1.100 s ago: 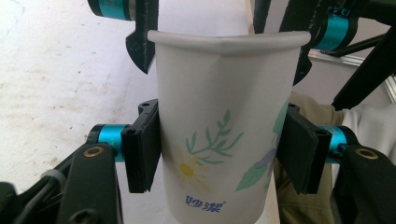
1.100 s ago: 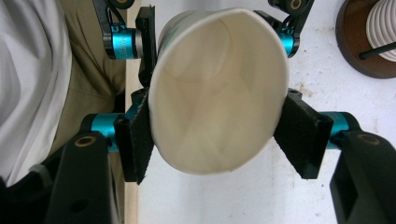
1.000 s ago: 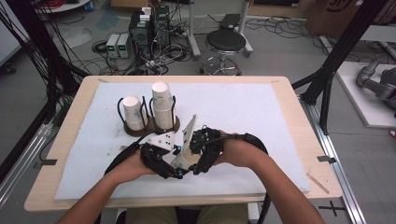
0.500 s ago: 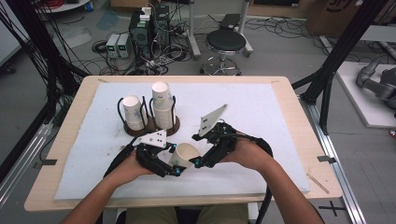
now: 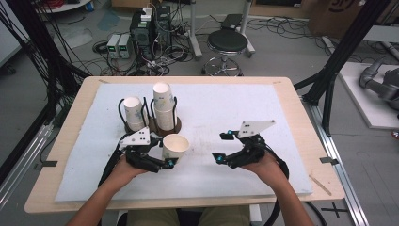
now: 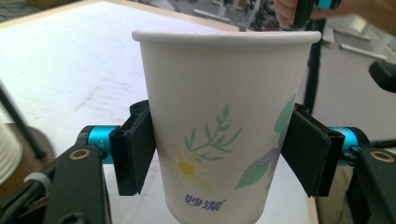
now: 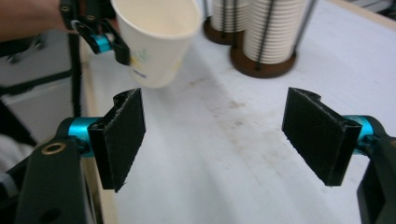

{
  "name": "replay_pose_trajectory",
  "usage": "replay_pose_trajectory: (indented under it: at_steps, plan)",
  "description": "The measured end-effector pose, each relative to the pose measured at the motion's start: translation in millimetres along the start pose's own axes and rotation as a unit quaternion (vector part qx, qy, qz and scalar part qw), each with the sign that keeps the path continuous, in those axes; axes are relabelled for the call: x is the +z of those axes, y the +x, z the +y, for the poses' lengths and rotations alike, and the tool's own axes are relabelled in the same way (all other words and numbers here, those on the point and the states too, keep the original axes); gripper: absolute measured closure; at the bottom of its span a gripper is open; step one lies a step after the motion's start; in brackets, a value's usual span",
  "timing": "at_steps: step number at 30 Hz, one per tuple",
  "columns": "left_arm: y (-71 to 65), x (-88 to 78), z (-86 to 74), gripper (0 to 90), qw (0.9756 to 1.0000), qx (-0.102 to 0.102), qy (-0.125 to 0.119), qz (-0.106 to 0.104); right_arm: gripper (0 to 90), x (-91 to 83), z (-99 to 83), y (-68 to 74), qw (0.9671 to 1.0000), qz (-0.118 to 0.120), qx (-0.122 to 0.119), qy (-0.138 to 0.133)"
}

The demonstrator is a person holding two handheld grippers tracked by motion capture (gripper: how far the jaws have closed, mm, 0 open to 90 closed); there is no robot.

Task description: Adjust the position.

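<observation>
My left gripper (image 5: 162,160) (image 6: 217,156) is shut on a white paper cup (image 5: 175,147) (image 6: 219,121) with a flower print, held upright just above the white mat. The same cup (image 7: 156,37) appears at the upper left of the right gripper view. My right gripper (image 5: 222,147) (image 7: 222,140) is open with nothing between its pads, to the right of the cup and apart from it. Behind the cup stand two wire cup holders on round bases: a short cup stack (image 5: 133,113) at left and a taller cup stack (image 5: 163,104) (image 7: 275,28) beside it.
A white mat (image 5: 263,113) covers most of the wooden table (image 5: 301,117). Beyond the table's far edge are a round stool (image 5: 227,42), electronics boxes and cables on the floor. Black frame posts stand at both sides.
The two grippers were close together on the cup. My right gripper has let go and moved off to the right, while the left keeps the cup and has turned it upright.
</observation>
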State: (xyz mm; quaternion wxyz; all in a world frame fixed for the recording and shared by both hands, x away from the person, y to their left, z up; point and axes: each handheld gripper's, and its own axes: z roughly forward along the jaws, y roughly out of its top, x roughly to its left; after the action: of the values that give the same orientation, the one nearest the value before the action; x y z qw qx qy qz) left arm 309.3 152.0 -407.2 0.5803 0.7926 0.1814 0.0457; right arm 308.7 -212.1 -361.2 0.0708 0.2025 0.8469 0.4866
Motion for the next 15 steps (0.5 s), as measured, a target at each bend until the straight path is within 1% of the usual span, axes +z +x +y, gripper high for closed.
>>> replay_pose_trajectory:
  at_steps: [3, 7, 12, 15]
  plan:
    - [3.2, -4.4, -4.2, 30.3, 0.9997, -0.004, -0.018, 0.017, 22.2, -8.2, -14.6, -3.9, 0.9994, -0.028, 0.018, -0.013]
    - [6.5, -9.0, -8.7, 29.9, 0.9988, -0.005, -0.032, 0.036, 22.2, -16.6, -31.5, -8.9, 0.9973, -0.063, 0.029, -0.026]
    - [8.4, -13.4, -13.9, 30.0, 0.9974, -0.005, -0.047, 0.054, 22.2, -23.8, -51.3, -12.0, 0.9946, -0.086, 0.049, -0.032]
    - [9.1, -16.2, -14.2, 30.1, 0.9965, -0.002, -0.055, 0.063, 22.2, -27.7, -59.7, -14.6, 0.9927, -0.103, 0.054, -0.031]
